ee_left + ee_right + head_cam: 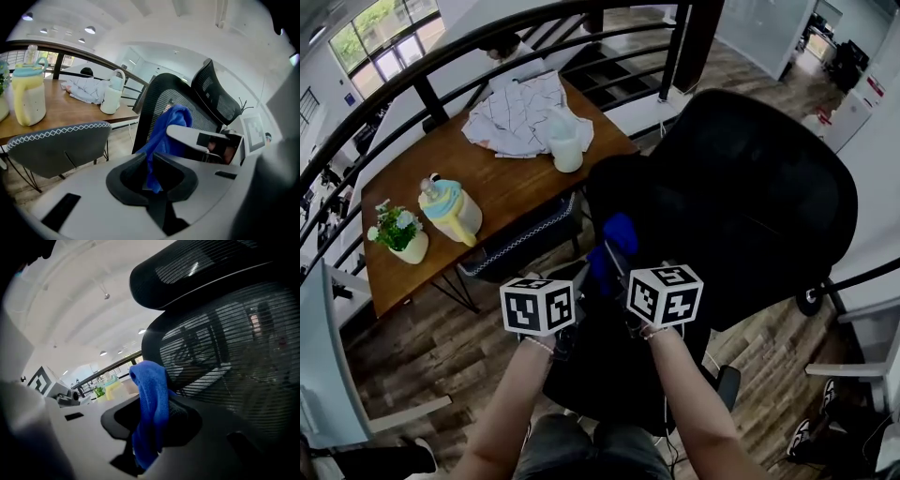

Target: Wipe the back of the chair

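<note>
Forearms extend forward, side by side. The left gripper (pixel 151 174) and right gripper (pixel 149 430) each have their fingers closed on one blue cloth (pixel 617 240), which rises beyond the fingers, near the black chair back (pixel 755 202).

chair (pixel 750 206): right of the table (pixel 502 183); its back faces the person
cloth (pixel 617 242): against the chair back's left edge; pinched in the jaws of both left gripper (pixel 151 174) and right gripper (pixel 151 423), which are side by side
tabletop: garment (pixel 517 111) at far end; cup (pixel 567 152) just beside it, by right corner; jug (pixel 453 211) toward left end; plant pot (pixel 398 234) left of jug
second chair (pixel 525 239): tucked under table's near edge
railing (pixel 441 56): behind table
</note>
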Demonstrator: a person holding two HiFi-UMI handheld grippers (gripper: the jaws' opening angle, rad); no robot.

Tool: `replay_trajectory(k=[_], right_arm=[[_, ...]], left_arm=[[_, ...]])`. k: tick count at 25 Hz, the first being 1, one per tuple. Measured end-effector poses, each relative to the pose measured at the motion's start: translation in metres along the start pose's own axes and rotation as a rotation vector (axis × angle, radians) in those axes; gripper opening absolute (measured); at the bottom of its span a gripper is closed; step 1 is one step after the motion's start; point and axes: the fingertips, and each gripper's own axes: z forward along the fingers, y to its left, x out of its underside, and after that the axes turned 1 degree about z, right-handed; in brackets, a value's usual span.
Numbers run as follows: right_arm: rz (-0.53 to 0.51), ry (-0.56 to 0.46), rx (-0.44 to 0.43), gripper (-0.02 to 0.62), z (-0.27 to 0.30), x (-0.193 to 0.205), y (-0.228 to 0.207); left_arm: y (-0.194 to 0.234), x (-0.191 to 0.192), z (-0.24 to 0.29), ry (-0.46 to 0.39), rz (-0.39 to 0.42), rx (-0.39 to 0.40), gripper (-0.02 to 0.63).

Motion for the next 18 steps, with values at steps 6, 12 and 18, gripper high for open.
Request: replay_trajectory(k=[6, 12, 18], right_arm=[[0.007, 0.025, 0.005, 0.12, 0.018, 0.005, -0.008], [0.026, 0.024, 0.015, 0.12, 0.017, 0.006, -0.015], [0.049, 0.024, 0.046, 0.118, 0.006, 0.011, -0.03]], left_arm=[[0.013, -0.002, 0.001, -0.003, -0.016, -0.024, 0.051], [0.011, 0.0, 0.009, 0.012, -0.012, -0.018, 0.051], [-0.002, 0.005, 0.021, 0.04, -0.004, 0.014, 0.051]])
